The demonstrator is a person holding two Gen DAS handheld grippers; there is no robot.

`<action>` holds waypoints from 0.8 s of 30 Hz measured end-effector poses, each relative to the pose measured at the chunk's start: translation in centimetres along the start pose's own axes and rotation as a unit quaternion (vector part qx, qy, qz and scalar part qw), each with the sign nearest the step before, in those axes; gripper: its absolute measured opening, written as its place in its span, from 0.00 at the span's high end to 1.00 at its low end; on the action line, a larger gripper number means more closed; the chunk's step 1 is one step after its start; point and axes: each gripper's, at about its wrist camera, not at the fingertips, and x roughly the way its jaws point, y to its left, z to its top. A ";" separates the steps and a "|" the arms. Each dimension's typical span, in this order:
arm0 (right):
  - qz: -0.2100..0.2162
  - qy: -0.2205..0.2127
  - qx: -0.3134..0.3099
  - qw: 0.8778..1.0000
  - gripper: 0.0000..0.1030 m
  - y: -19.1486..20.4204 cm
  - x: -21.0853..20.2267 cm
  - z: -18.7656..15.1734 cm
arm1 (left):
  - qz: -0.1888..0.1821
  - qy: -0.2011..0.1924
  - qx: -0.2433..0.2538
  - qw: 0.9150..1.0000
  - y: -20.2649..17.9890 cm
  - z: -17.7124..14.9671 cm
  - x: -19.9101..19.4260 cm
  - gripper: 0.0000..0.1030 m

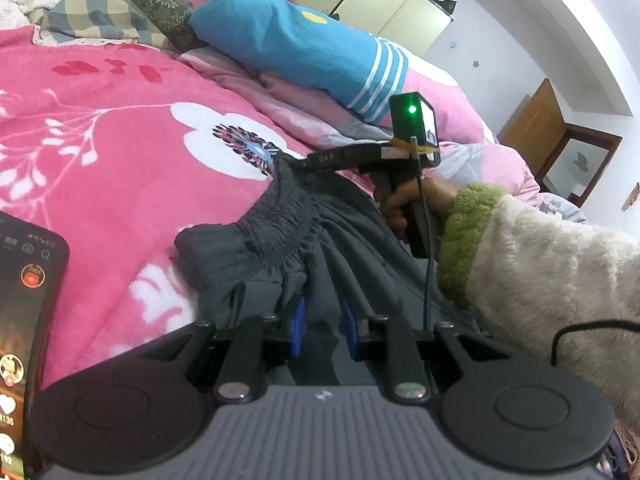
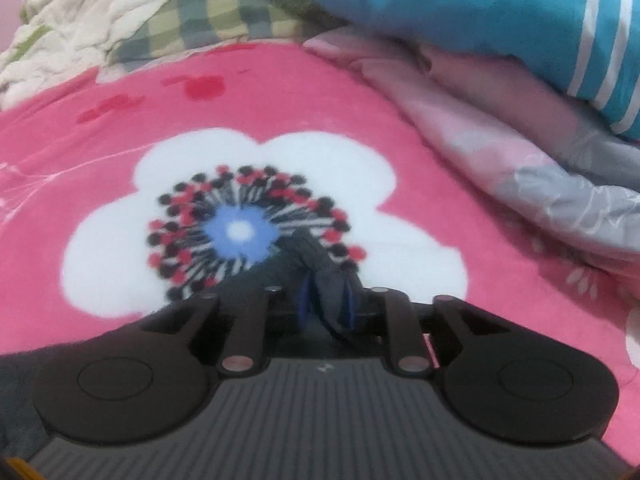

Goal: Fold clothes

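A black smartphone (image 1: 28, 320) lies at the left edge of the pink floral fleece blanket (image 1: 120, 128). Beside it, the dark grey elastic-waisted trousers (image 1: 256, 240) lie bunched mid-blanket; the left gripper (image 1: 322, 326) pinches their cloth between blue pads. Further right, the right gripper (image 2: 326, 304) clamps the waistband's far end over the white flower.
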 end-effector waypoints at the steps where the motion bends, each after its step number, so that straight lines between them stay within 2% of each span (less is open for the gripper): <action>1: -0.019 -0.001 0.005 1.000 0.55 0.0 -0.1 0.2 | 0.000 0.000 -0.001 1.000 0.0 0.0 0.0 0.78; 2: -0.037 -0.001 0.011 0.999 0.46 -0.3 -0.6 0.4 | 0.000 0.000 -0.001 1.000 0.0 0.0 0.0 0.78; 3: -0.055 -0.001 0.016 0.998 0.42 -0.5 -1.1 0.7 | 0.000 0.000 -0.002 1.000 0.1 0.0 0.0 0.78; 7: -0.103 -0.011 0.042 0.994 0.42 -1.5 -5.1 1.6 | -0.001 -0.001 -0.007 1.000 0.2 0.0 -0.1 0.78; 9: -0.103 -0.031 0.056 0.993 0.43 -1.3 -7.9 1.6 | 0.000 -0.002 -0.009 1.000 0.2 0.0 -0.1 0.78; 12: -0.100 -0.054 0.109 0.988 0.44 -1.1 -13.1 1.3 | 0.001 -0.005 -0.009 1.000 0.2 -0.1 -0.2 0.78; 14: -0.094 -0.075 0.145 0.982 0.44 -0.4 -17.7 0.2 | 0.001 -0.007 -0.012 1.000 0.4 -0.1 -0.3 0.78; 17: -0.112 -0.104 0.181 0.972 0.44 1.6 -26.0 -2.4 | -0.003 -0.010 -0.014 1.000 0.5 -0.1 -0.5 0.77; 21: -0.199 -0.140 0.185 0.952 0.42 5.5 -39.6 -7.4 | -0.008 -0.017 -0.007 1.000 0.3 -0.1 -0.8 0.70; 24: -0.286 -0.155 0.201 0.924 0.42 8.6 -49.7 -12.3 | -0.001 -0.019 0.004 1.000 -0.2 0.0 -1.1 0.68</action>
